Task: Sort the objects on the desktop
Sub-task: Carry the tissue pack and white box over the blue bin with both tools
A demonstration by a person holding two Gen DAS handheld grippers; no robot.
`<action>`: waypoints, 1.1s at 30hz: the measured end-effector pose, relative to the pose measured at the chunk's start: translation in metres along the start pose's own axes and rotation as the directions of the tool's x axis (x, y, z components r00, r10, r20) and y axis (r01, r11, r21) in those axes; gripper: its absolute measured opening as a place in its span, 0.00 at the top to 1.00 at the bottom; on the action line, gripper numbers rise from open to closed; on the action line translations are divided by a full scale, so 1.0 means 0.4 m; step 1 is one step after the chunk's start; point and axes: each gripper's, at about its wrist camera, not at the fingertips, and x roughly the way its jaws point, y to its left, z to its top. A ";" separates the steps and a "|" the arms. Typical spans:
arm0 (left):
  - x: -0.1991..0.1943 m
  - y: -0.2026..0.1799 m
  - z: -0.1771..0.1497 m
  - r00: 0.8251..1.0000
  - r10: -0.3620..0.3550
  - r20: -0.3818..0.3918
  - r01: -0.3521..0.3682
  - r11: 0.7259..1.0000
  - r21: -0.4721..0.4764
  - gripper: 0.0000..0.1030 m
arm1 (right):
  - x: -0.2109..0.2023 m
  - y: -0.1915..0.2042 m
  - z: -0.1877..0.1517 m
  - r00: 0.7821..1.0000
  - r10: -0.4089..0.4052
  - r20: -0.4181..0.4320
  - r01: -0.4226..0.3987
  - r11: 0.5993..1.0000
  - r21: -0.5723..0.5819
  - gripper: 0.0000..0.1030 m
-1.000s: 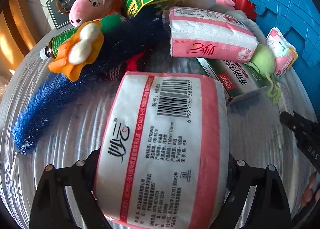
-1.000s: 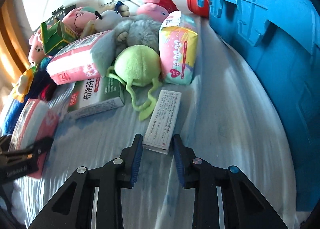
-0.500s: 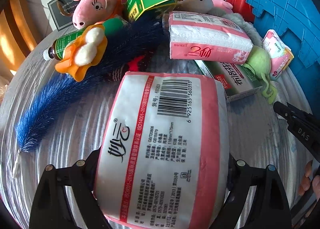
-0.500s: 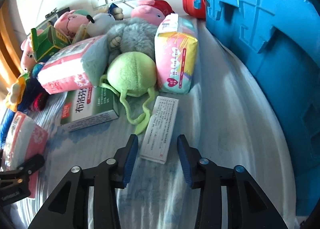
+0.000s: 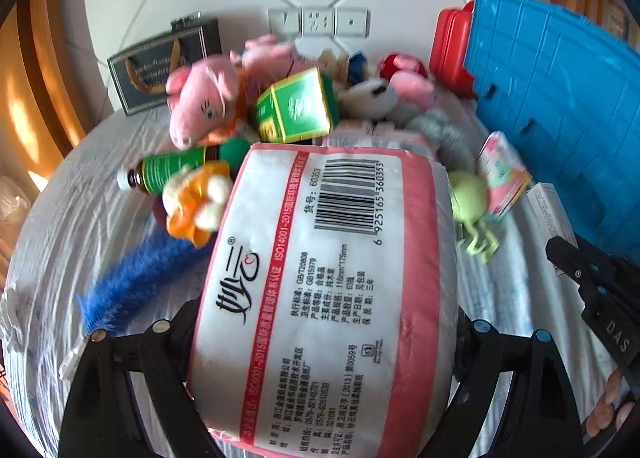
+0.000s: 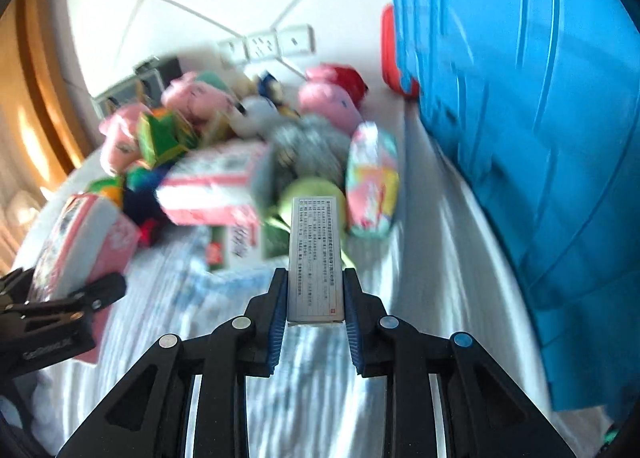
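Note:
My left gripper (image 5: 320, 322) is shut on a pink and white tissue pack (image 5: 328, 290) and holds it above the table; the pack also shows in the right wrist view (image 6: 80, 242). My right gripper (image 6: 316, 290) is shut on a slim white printed box (image 6: 316, 258), lifted off the cloth. The pile behind holds pink pig plush toys (image 5: 200, 106), a green carton (image 5: 296, 106), a green bottle (image 5: 176, 170), a blue feather brush (image 5: 136, 274), a green round plush (image 5: 468, 198) and another pink tissue pack (image 6: 212, 186).
A large blue plastic crate (image 6: 540, 138) stands at the right, with a red container (image 5: 452, 46) behind it. A dark framed plaque (image 5: 164, 62) and wall sockets (image 5: 320, 22) are at the back. A striped white cloth (image 6: 424, 258) covers the table.
The right gripper closed on the white box and lifted it from the cloth. The left gripper raised the tissue pack and tilted up. Both views swung upward.

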 end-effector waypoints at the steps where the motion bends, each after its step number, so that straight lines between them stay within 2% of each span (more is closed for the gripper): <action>1: -0.020 -0.001 0.018 1.000 -0.004 0.020 0.004 1.000 0.003 0.12 | -0.022 0.009 0.012 1.000 0.003 0.018 -0.003 1.000 -0.009 0.75; 5: -0.109 -0.013 0.063 0.995 -0.026 0.095 0.025 1.000 0.012 0.12 | -0.093 0.045 0.077 0.995 0.016 0.102 -0.013 0.999 -0.033 0.75; 9: -0.203 -0.040 0.114 0.983 -0.056 0.178 0.052 0.998 0.026 0.12 | -0.211 0.066 0.131 0.980 0.012 0.198 -0.002 0.998 -0.055 0.75; 17: -0.366 -0.153 0.178 0.936 -0.130 0.327 0.108 0.990 0.086 0.12 | -0.420 0.050 0.212 0.936 -0.011 0.352 0.044 0.995 -0.084 0.75; 21: -0.426 -0.253 0.210 0.912 -0.159 0.379 0.121 0.985 0.124 0.12 | -0.528 -0.007 0.253 0.909 -0.023 0.417 0.067 0.994 -0.091 0.75; 23: -0.458 -0.318 0.232 0.901 -0.184 0.392 0.138 0.980 0.142 0.12 | -0.574 -0.059 0.278 0.906 -0.021 0.423 0.064 0.994 -0.089 0.75; 25: -0.488 -0.393 0.266 0.894 -0.218 0.391 0.168 0.973 0.158 0.12 | -0.608 -0.122 0.305 0.912 -0.015 0.410 0.058 0.994 -0.091 0.75; 27: -0.512 -0.477 0.308 0.895 -0.256 0.367 0.207 0.964 0.168 0.12 | -0.647 -0.209 0.334 0.916 -0.046 0.400 0.089 0.992 -0.090 0.75; 30: -0.518 -0.626 0.392 0.906 -0.324 0.273 0.290 0.944 0.158 0.12 | -0.684 -0.363 0.373 0.924 -0.090 0.372 0.128 0.989 -0.080 0.75; 33: -0.482 -0.772 0.463 0.909 -0.393 0.141 0.378 0.918 0.123 0.12 | -0.676 -0.525 0.427 0.949 -0.115 0.292 0.146 0.985 -0.087 0.75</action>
